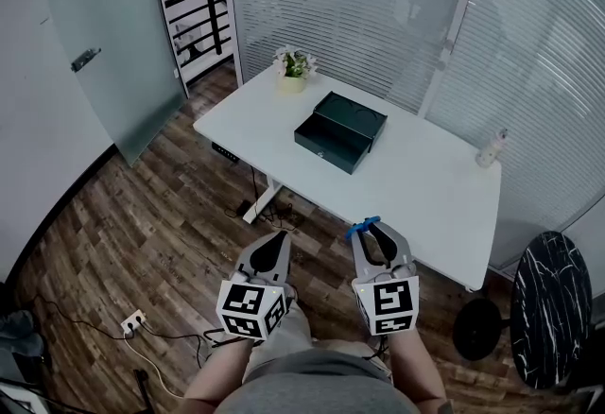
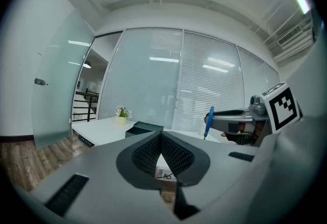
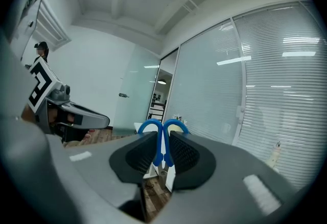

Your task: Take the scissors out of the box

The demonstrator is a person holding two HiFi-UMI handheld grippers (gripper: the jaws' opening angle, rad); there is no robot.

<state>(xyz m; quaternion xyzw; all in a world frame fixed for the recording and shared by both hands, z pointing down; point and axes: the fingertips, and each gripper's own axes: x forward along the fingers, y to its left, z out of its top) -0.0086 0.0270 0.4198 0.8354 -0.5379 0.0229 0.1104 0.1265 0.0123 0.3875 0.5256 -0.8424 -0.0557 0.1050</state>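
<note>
My right gripper is shut on a pair of blue-handled scissors, held in the air in front of the person, short of the table. In the right gripper view the blue handle loops stick up between the pads. The same scissors show as a blue strip in the left gripper view. The dark green box lies open on the white table, well ahead of both grippers. My left gripper is level beside the right one, its jaws meeting at the tips with nothing between them.
A potted plant stands at the table's far left corner and a small white bottle at its right edge. A dark round marbled stool is at the right. Cables and a socket strip lie on the wooden floor at the left.
</note>
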